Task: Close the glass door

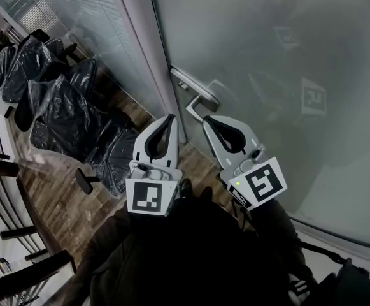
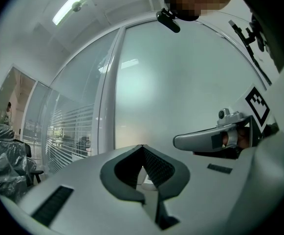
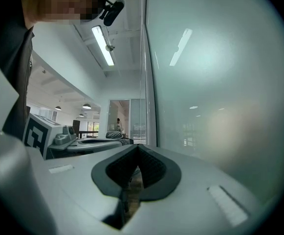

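The frosted glass door point(image 1: 267, 62) fills the right half of the head view, and its metal lever handle point(image 1: 197, 97) sits by the grey frame post point(image 1: 148, 56). My left gripper point(image 1: 170, 118) is shut and empty, its tips just below and left of the handle. My right gripper point(image 1: 207, 121) is also shut and empty, its tips right under the lever's end, apart from it. In the left gripper view the left gripper point(image 2: 142, 146) points at the door point(image 2: 181, 87), with the right gripper point(image 2: 212, 140) beside it. In the right gripper view the right gripper point(image 3: 138, 146) faces the door point(image 3: 220, 106).
Office chairs wrapped in black plastic point(image 1: 64, 113) stand on the wood floor point(image 1: 51, 203) to the left. A glass wall with blinds point(image 2: 66, 131) runs left of the post. The person's dark clothing point(image 1: 191, 254) fills the bottom of the head view.
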Demonstrator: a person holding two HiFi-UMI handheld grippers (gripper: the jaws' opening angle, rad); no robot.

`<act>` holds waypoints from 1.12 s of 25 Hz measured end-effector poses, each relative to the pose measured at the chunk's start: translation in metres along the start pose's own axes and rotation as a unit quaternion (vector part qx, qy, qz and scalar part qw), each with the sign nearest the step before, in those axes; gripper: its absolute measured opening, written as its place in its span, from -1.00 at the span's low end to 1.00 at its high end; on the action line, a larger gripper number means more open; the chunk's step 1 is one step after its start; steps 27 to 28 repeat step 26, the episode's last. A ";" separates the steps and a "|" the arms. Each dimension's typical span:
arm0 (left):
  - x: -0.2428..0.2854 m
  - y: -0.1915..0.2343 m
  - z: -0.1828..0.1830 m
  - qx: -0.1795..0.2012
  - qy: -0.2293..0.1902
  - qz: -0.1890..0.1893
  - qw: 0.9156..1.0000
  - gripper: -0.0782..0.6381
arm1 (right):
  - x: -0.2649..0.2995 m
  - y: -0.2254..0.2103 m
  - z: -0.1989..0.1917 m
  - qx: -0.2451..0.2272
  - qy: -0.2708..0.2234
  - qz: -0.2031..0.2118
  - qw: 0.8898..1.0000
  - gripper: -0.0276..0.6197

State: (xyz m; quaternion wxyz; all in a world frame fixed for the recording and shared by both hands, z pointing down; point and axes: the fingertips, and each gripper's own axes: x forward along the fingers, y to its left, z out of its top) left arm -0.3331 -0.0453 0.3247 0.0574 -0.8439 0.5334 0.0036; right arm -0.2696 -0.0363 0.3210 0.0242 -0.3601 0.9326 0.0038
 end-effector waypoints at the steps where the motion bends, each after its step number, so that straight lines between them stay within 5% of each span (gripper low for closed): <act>1: -0.001 0.000 0.000 0.000 0.001 0.000 1.000 -0.79 | 0.001 0.001 -0.001 0.000 0.002 0.001 1.000 -0.91; 28: 0.006 0.007 -0.002 -0.004 0.000 -0.006 1.000 -0.79 | 0.011 -0.001 0.001 0.000 0.001 0.000 1.000 -0.91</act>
